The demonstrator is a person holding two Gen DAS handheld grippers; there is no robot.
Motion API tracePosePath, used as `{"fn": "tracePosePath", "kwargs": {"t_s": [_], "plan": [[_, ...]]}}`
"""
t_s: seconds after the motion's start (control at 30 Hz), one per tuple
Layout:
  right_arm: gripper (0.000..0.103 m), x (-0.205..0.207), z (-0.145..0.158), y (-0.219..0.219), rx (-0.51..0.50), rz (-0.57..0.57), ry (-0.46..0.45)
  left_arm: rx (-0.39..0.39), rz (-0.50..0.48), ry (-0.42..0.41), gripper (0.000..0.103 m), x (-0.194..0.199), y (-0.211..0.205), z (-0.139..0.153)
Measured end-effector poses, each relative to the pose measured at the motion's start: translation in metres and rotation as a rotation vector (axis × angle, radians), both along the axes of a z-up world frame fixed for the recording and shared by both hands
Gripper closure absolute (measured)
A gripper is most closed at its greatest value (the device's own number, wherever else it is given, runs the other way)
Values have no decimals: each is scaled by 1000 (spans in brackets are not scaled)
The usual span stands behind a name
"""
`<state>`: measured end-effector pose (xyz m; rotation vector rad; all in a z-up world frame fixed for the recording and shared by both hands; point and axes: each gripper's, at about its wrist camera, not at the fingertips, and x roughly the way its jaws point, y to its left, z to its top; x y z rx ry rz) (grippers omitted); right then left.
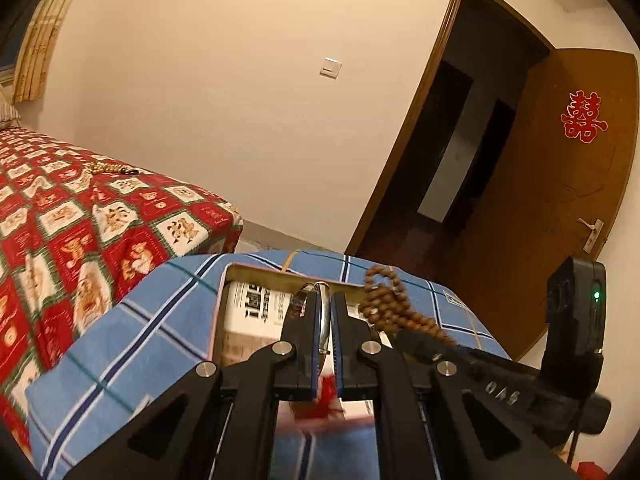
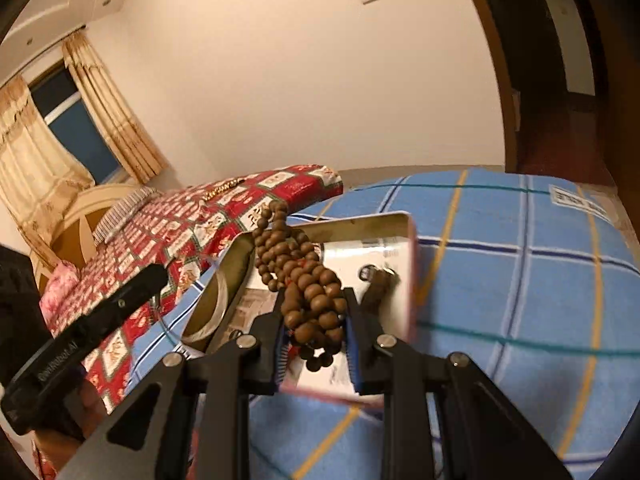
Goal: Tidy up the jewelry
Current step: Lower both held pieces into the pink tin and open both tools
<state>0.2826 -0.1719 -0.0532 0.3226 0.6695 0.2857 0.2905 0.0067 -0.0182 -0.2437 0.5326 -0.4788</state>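
Your right claw (image 2: 314,332) is clamped on a bunched strand of round, matte brown wooden beads (image 2: 304,280), which spills forward from the pads over the open tin box (image 2: 404,224). Your left claw (image 1: 326,320) is pinched together on a smooth, shiny silver bangle (image 1: 325,308), also above the box, which sits on the blue plaid cloth (image 2: 520,280).
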Motion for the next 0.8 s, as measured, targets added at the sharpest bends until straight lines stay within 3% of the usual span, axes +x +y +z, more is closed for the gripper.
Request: {"fn": "tracePosePath", "kwargs": {"t_s": [0.17,0.33,0.4,0.47,0.53,0.8], "plan": [[76,22,-11,12,-38,6,26,44,-5,27,99,16,-9,-14],[68,29,-22,16,-71,15,29,107,21,42,98,19,-14,-25],[51,29,-21,16,-92,18,18,138,39,32,88,18,-14,-25],[44,25,-18,13,-105,-2,-12,157,59,20,48,15,-13,-26],[44,17,-12,8,-129,-40,-55,160,96,-11,29,8,-9,-25],[44,13,-4,-11,-184,-218,-105,147,153,-23,29,8,0,-23]]}}
